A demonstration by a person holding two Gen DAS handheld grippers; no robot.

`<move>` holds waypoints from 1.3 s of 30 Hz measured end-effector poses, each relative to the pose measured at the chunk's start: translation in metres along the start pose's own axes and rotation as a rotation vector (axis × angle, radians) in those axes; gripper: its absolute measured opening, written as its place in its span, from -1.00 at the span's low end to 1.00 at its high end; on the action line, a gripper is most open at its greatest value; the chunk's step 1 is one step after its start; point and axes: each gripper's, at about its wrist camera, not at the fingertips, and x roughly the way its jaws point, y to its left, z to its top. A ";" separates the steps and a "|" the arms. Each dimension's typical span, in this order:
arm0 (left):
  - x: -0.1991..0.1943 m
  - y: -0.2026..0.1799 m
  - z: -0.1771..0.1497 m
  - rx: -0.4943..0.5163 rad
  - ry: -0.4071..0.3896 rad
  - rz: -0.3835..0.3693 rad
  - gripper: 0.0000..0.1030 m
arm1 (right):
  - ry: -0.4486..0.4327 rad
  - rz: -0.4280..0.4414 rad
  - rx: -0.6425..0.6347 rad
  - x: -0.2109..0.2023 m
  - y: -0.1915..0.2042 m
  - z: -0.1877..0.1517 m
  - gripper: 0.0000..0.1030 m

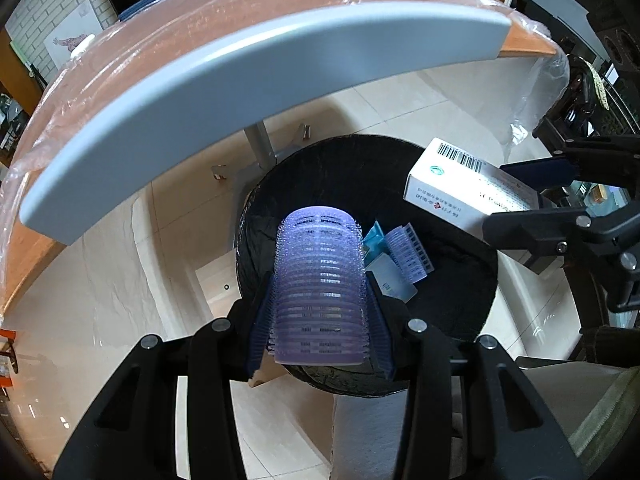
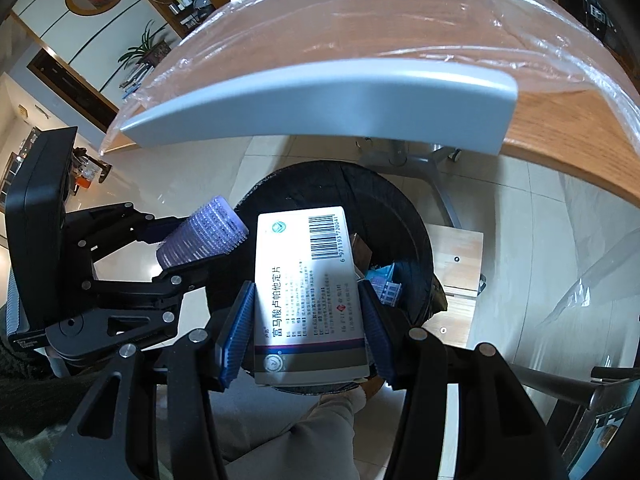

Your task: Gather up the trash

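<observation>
My left gripper (image 1: 320,320) is shut on a purple hair roller (image 1: 320,280) and holds it over the open black bin (image 1: 472,312) on the floor. My right gripper (image 2: 308,320) is shut on a white medicine box (image 2: 308,280) with a barcode, also above the bin (image 2: 408,224). In the left wrist view the box (image 1: 460,184) hangs over the bin's right rim. In the right wrist view the roller (image 2: 204,236) is at the bin's left rim. Inside the bin lie another purple roller (image 1: 408,256) and a small blue-white packet (image 1: 390,280).
A wooden table under clear plastic sheet (image 1: 240,24) with a grey edge (image 1: 240,92) overhangs the bin. Its grey metal leg (image 2: 436,176) stands behind the bin. A small wooden block (image 2: 456,256) sits on the tiled floor beside the bin.
</observation>
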 end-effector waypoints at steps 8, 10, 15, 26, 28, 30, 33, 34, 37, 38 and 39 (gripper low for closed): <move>0.015 0.003 0.001 -0.013 0.032 0.009 -0.14 | 0.011 -0.011 0.008 0.010 -0.003 0.005 0.00; 0.020 0.004 0.003 -0.011 0.040 0.011 -0.14 | 0.015 -0.014 0.009 0.012 -0.003 0.005 0.00; 0.029 0.004 0.002 -0.002 0.057 0.015 -0.14 | 0.030 -0.021 0.015 0.018 -0.005 0.004 0.00; 0.039 0.009 0.003 -0.004 0.058 0.018 0.33 | 0.037 -0.033 0.089 0.024 -0.017 0.004 0.42; 0.038 0.012 0.004 -0.020 0.062 -0.002 0.33 | 0.031 -0.031 0.100 0.022 -0.020 0.005 0.42; 0.038 0.014 0.003 -0.024 0.062 -0.001 0.33 | 0.027 -0.039 0.099 0.021 -0.022 0.004 0.45; 0.036 0.017 0.003 -0.034 0.064 -0.005 0.43 | 0.018 -0.040 0.095 0.017 -0.022 0.003 0.56; 0.034 0.018 0.003 -0.039 0.060 -0.010 0.49 | 0.016 -0.042 0.094 0.015 -0.023 0.002 0.62; 0.023 0.023 0.003 -0.059 0.031 -0.052 0.50 | 0.007 -0.041 0.088 0.009 -0.021 -0.001 0.66; 0.018 0.023 0.003 -0.067 0.015 -0.066 0.50 | 0.003 -0.047 0.082 0.004 -0.019 0.000 0.66; 0.008 0.024 0.003 -0.073 -0.010 -0.079 0.50 | -0.007 -0.049 0.074 -0.005 -0.016 0.000 0.66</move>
